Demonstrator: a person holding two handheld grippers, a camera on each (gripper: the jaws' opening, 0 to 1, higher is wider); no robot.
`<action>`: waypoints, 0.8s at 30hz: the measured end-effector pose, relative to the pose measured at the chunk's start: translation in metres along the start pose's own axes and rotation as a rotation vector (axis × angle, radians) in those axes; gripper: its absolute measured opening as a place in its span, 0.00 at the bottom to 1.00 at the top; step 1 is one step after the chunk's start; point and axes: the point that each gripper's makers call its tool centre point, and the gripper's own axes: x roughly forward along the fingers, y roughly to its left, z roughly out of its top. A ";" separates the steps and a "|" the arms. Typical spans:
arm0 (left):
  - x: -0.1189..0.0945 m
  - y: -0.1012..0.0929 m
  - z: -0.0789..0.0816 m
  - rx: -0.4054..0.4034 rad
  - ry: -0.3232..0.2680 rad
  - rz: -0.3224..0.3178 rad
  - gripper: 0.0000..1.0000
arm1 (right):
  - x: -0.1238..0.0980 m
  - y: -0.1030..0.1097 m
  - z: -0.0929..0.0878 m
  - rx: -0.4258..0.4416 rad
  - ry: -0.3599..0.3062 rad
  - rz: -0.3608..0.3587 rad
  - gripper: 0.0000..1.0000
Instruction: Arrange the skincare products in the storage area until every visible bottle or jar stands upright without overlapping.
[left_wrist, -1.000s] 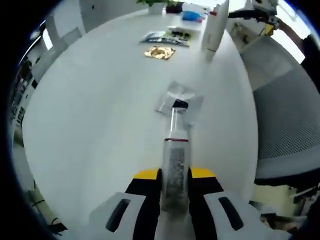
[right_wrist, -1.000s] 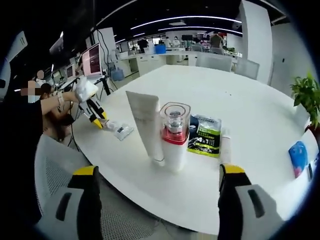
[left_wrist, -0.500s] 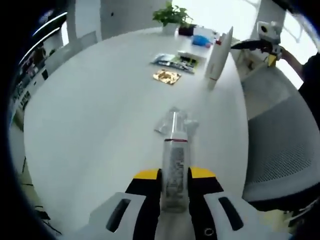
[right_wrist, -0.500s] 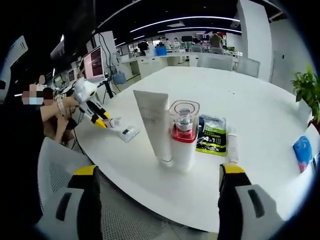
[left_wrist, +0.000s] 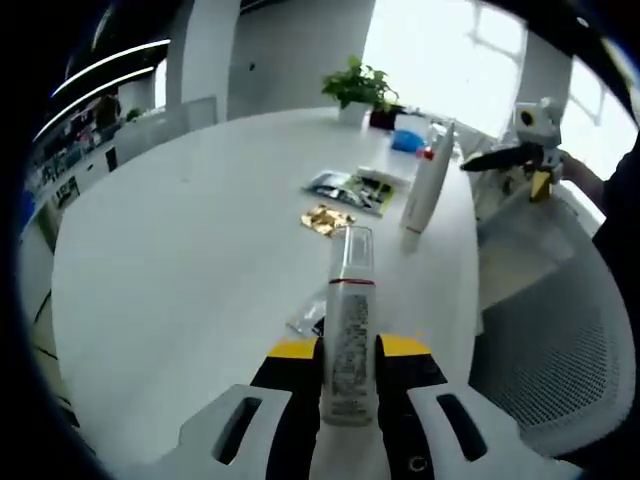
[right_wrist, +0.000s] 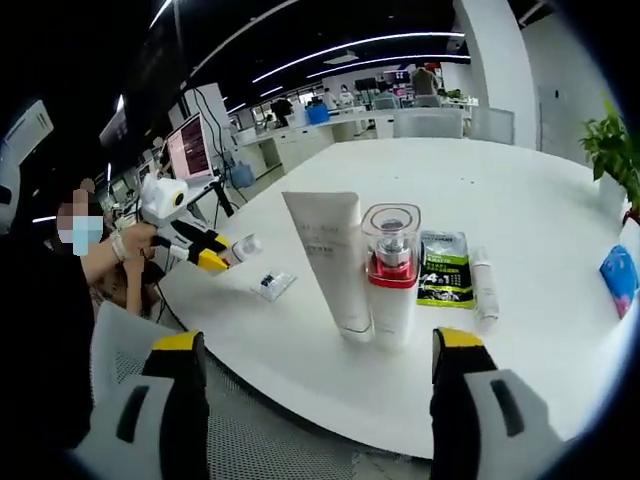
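Left gripper (left_wrist: 349, 385) clamped on clear bottle (left_wrist: 349, 330), lifted off white table (left_wrist: 180, 260) | right gripper (right_wrist: 310, 400) jaws wide, holding nothing | white tube (right_wrist: 332, 262) and red-collared pump bottle (right_wrist: 391, 278) upright, touching.

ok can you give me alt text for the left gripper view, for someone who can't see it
The left gripper is shut on a slim clear bottle held above a round white table. Farther along the table lie flat sachets, with a white tube standing on its cap beside them, and a potted plant at the far edge.
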 end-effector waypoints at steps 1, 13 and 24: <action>0.002 -0.004 0.004 -0.002 -0.018 -0.006 0.17 | 0.000 0.002 0.000 0.007 -0.004 0.002 0.91; 0.016 -0.037 0.031 -0.014 -0.110 -0.047 0.16 | 0.002 0.019 0.013 0.099 -0.106 -0.002 0.77; 0.024 -0.061 0.061 -0.010 -0.212 -0.113 0.16 | 0.011 0.038 0.030 0.217 -0.212 0.017 0.66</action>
